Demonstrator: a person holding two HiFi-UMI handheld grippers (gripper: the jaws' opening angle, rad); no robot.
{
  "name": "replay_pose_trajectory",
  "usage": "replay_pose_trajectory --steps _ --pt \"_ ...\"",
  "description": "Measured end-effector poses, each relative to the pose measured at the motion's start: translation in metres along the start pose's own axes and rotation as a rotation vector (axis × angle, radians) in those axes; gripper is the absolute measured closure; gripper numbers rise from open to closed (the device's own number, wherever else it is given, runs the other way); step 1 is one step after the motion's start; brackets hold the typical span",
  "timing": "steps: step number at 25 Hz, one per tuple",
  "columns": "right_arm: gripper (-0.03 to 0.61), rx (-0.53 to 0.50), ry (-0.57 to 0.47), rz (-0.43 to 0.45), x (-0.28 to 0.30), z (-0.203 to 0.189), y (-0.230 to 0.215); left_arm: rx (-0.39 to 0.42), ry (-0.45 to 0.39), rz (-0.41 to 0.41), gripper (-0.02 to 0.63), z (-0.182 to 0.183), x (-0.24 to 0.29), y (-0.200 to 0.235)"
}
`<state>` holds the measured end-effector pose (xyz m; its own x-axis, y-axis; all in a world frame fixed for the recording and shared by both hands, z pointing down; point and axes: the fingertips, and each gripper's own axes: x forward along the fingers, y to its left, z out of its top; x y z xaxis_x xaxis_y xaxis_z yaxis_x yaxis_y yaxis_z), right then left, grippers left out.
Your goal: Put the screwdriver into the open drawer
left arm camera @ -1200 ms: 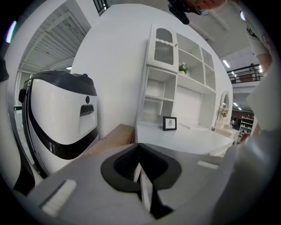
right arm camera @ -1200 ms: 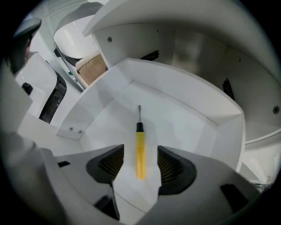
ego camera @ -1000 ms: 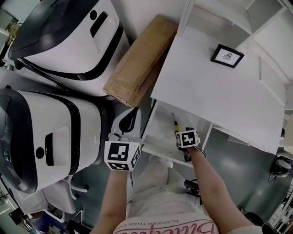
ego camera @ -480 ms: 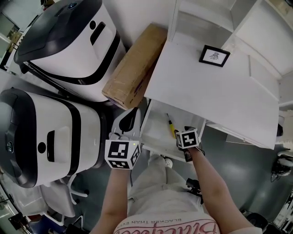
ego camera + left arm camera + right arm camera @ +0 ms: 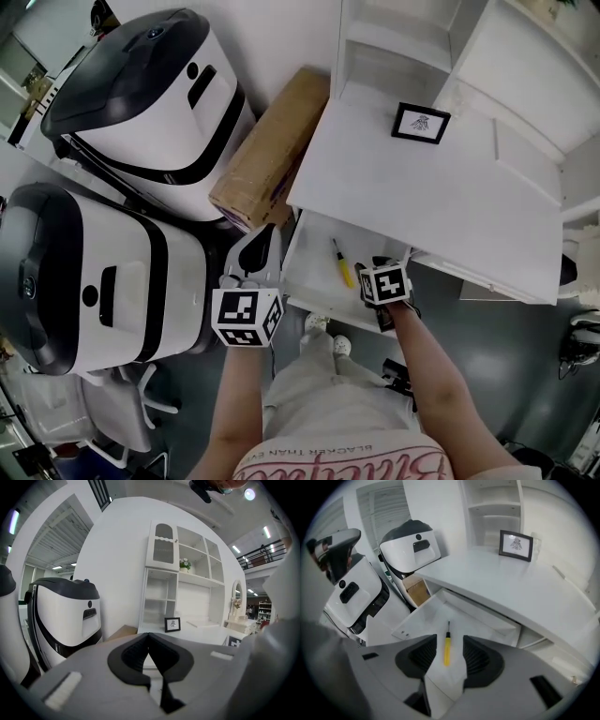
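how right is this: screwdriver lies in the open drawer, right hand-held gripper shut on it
No: the right hand-held gripper is open, jaws just closing yet clear above the screwdriver lying in the drawer; see the right gripper view.

The drawer looks smooth and matt, the screwdriver handle plastic, the box cardboard.

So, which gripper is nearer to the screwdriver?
Right. The right gripper hangs just above the screwdriver in the drawer; its fingers have just been closing a little, holding nothing. The left gripper is beyond the drawer's left edge, shut.
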<state>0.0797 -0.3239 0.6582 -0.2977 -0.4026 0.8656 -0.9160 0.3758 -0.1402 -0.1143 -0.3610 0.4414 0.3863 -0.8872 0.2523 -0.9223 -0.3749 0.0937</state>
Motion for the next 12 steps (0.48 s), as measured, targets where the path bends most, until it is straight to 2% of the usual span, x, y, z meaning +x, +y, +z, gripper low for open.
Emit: replay_pose_trajectory --steps 5,12 --pt "0.481 -0.018 -0.087 -0.002 -0.032 0.026 -0.004 0.017 -0.039 -0.001 0.604 0.016 -0.006 -0.011" --pt "0.567 -0.080 -0.147 0.009 -0.074 0.049 -0.002 0.035 -0.091 -0.016 0.604 0.038 -0.009 -0.026"
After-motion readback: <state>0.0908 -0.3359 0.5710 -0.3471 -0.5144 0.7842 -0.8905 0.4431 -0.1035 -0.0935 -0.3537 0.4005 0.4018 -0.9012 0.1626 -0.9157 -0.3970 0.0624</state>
